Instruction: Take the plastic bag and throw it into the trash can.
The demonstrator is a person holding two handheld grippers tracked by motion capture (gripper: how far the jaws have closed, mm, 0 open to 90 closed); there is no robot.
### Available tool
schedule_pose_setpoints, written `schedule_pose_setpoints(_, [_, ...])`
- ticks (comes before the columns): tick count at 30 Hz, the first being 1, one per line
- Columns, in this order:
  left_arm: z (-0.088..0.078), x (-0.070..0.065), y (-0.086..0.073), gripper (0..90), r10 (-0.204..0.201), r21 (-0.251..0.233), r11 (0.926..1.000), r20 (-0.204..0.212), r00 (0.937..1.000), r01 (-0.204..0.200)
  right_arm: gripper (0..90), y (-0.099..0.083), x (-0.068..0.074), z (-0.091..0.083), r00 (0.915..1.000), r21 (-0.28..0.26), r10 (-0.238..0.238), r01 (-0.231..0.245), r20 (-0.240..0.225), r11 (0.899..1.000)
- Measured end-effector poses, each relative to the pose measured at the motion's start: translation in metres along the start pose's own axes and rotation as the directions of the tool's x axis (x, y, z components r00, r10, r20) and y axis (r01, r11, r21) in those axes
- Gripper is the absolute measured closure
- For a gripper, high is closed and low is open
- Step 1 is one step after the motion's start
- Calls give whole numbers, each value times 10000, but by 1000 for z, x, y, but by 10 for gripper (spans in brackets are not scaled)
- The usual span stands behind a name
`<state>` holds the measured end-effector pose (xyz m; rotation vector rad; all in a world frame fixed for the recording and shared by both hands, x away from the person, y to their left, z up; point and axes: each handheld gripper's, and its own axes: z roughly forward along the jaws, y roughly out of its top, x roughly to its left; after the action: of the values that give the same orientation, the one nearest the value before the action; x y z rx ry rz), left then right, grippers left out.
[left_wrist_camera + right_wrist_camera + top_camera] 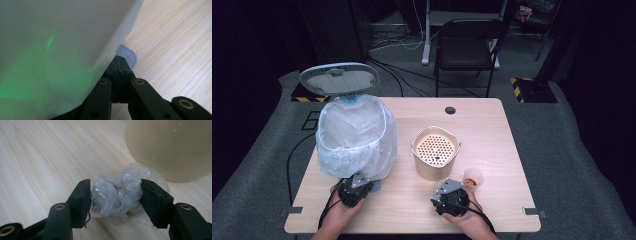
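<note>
Crumpled plastic wrap [117, 195], one wad, sits squeezed between my right gripper [115, 195] jaws; my left gripper [121, 65] jaws are closed beside one bag-lined bin [354, 135].

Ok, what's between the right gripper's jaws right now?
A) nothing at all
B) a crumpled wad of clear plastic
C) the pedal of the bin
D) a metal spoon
B: in the right gripper view the right gripper has a crumpled wad of clear plastic between its jaws, pressed at both sides, on the table beside the beige container.
</note>
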<state>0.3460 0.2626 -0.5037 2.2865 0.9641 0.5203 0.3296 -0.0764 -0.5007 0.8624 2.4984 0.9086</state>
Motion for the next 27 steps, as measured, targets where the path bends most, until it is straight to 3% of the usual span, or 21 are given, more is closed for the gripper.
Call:
schedule_pose_setpoints(5, [0,0,0,900,0,7,10000,13,10000,0,504,-1,-1,1,9995,-27,239,-238,183,9997])
schedule_pose_setpoints(9, [0,0,0,900,9,4,10000,0,10000,-9,571,-1,-3,0,9998,160,51,-54,177,9999])
schedule_pose_setpoints(13, [0,0,0,900,7,4,10000,2,10000,-7,677,-1,-5,-1,9994,65,256,-258,241,9996])
schedule_pose_setpoints(15, [0,0,0,900,8,2,10000,4,10000,-8,707,-1,-5,-2,9973,68,715,-717,168,9974])
schedule_pose_setpoints(19, [0,0,0,900,13,3,10000,5,10000,-13,806,-1,-7,-6,9974,-81,719,-719,58,9974])
schedule_pose_setpoints(27, [0,0,0,900,11,4,10000,6,10000,-11,836,1,-8,-12,9938,-220,1080,-1087,-272,9938])
